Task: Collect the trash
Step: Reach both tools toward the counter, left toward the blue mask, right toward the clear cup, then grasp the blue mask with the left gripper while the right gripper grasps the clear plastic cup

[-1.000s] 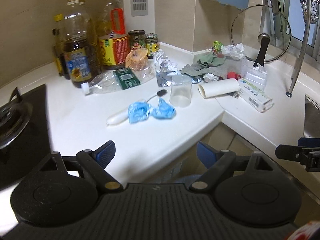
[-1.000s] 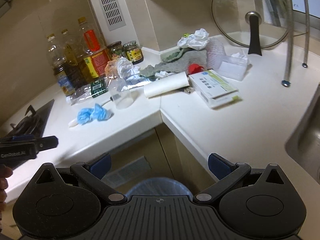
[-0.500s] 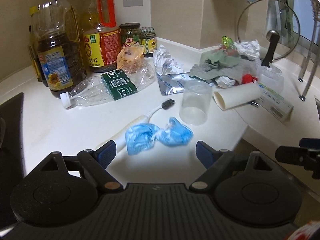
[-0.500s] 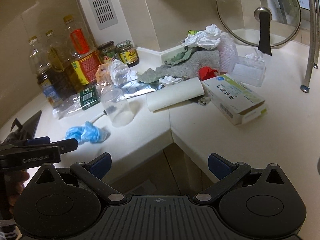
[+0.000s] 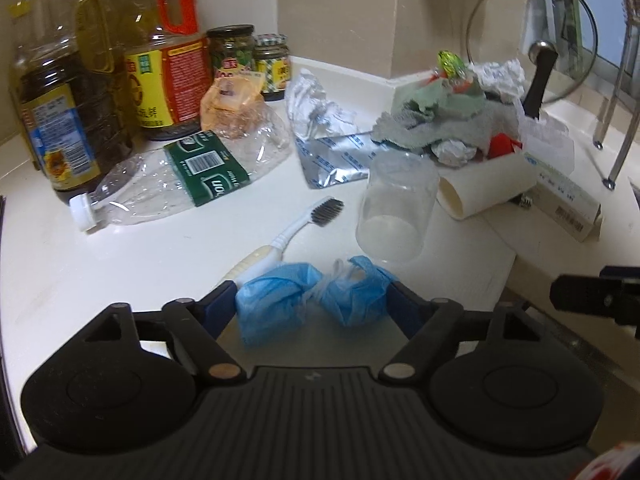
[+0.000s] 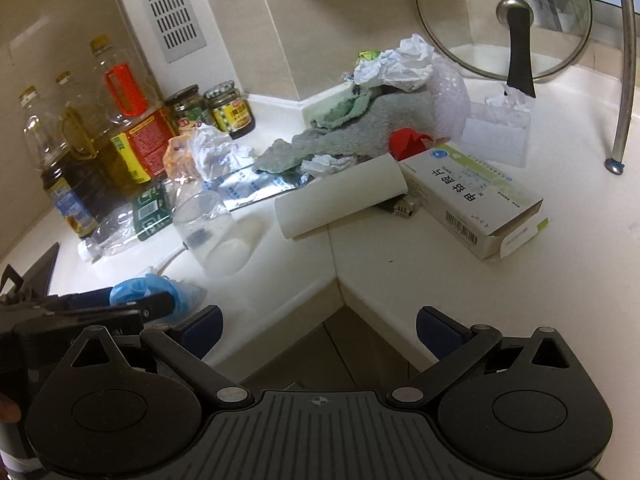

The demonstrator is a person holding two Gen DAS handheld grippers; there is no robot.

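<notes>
At the far left of the white, glossy surface (image 5: 80, 264), tall plastic oil bottles (image 5: 52, 92) are seen, ribbed and filled with dark and amber liquid, with two small glass jars (image 5: 248, 56) beside them. In front of these a crushed clear water bottle (image 5: 176, 176) with a green label and white cap lies on its side. A toothbrush (image 5: 296, 224) with a white handle and dark bristles is laid diagonally, its handle end partly covered by the trash: a crumpled blue plastic wad (image 5: 308, 300), thin and wrinkled, pinched at the middle into two rounded lobes. This wad lies on the surface near its front edge, between the blue pads of the left gripper (image 5: 310, 308), whose jaws are closing around it; the pads appear to be just at its two sides. Just behind it a clear plastic cup (image 5: 394, 216) is tipped over, and a crumpled silver foil pouch (image 5: 332, 152) lies farther back. To the right a smooth white paper roll (image 6: 340, 202), a grey-green towel (image 6: 360, 132) and a printed cardboard box (image 6: 476, 208) are piled together. The right gripper (image 6: 320, 328) is held wide apart with nothing in it, over the inner corner of the surface.
</notes>
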